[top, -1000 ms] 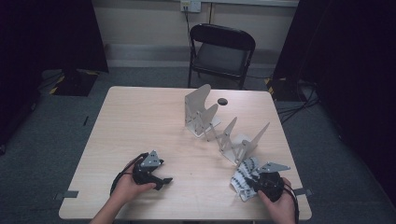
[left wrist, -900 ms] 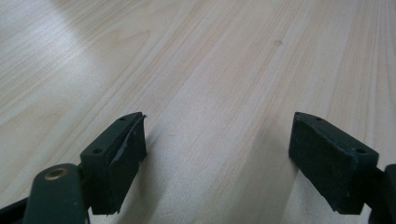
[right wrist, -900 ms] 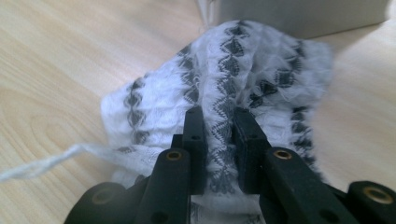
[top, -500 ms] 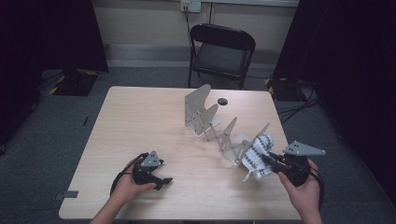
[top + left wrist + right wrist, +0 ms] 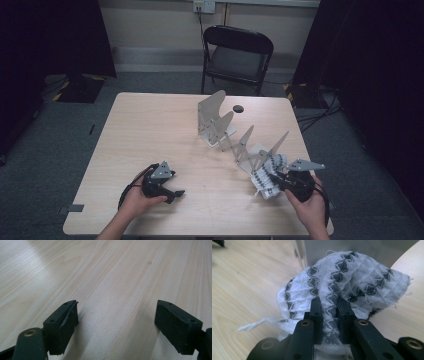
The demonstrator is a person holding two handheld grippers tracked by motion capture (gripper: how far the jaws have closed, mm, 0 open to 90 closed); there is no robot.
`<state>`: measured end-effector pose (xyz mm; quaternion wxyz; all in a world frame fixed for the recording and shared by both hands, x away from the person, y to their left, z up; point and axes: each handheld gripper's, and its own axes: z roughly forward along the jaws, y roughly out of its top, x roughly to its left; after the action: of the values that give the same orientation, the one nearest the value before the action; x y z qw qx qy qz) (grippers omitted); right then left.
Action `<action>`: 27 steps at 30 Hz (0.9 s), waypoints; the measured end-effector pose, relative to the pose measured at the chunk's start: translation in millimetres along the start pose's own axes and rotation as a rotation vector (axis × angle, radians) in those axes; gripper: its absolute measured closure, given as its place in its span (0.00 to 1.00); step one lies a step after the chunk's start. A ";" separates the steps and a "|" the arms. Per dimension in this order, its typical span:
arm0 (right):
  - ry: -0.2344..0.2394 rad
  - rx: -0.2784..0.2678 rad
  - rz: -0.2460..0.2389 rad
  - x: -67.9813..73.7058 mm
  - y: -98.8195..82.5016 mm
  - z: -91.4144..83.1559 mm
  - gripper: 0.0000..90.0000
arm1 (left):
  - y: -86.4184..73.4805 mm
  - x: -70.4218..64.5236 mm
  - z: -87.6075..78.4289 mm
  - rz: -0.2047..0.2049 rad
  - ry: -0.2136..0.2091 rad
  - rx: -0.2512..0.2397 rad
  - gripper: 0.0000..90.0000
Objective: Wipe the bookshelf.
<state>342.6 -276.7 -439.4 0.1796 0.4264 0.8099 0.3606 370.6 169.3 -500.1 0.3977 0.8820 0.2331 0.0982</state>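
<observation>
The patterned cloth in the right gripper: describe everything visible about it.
The cloth is thin white woven fabric with rows of black diamond motifs and frayed, threadlike edges. It is bunched into a loose bundle, a fold pinched between the shut jaws of the right gripper. In the high view it sits at the near end of the grey finned rack, by the table's right front corner. Whether it touches the rack is unclear.
</observation>
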 end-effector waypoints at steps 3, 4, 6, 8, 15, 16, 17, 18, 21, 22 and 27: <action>0.012 0.032 0.000 2.2 -9.9 12.4 0.86 | 0.0 0.0 0.0 0.000 0.000 0.000 0.21; 0.012 0.043 0.001 3.0 -12.6 15.7 0.86 | 0.0 0.0 0.0 0.000 0.000 0.000 0.21; 0.017 0.065 0.003 4.2 -16.0 21.0 0.86 | 0.0 0.1 0.0 -0.001 0.000 0.000 0.21; 0.028 0.080 0.003 5.0 -18.5 25.6 0.86 | 0.0 0.1 0.0 -0.001 0.000 0.000 0.21; 0.032 0.096 0.007 6.9 -21.7 29.0 0.85 | 0.0 0.1 0.0 -0.001 0.000 0.000 0.21; 0.029 0.095 0.003 6.9 -21.3 26.4 0.86 | 0.0 0.1 0.0 -0.001 0.000 0.000 0.21; 0.025 0.091 0.000 6.7 -20.4 23.0 0.86 | 0.0 0.1 0.0 -0.001 0.000 0.000 0.21; 0.025 0.084 -0.002 6.1 -19.3 19.3 0.86 | 0.0 0.1 0.0 -0.001 0.000 0.000 0.21; 0.017 0.063 -0.011 3.9 -14.1 5.2 0.87 | 0.0 0.1 0.0 -0.001 0.000 0.000 0.21; 0.014 0.055 -0.014 3.0 -11.7 -0.5 0.87 | 0.0 0.1 0.1 -0.001 0.000 0.000 0.21; -0.013 -0.016 -0.028 -1.3 11.9 -36.5 0.87 | 0.0 0.1 0.0 -0.001 0.000 0.000 0.21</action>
<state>328.2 -289.0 -406.0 0.1934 0.4159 0.8117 0.3616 370.7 169.3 -500.1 0.3978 0.8818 0.2335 0.0982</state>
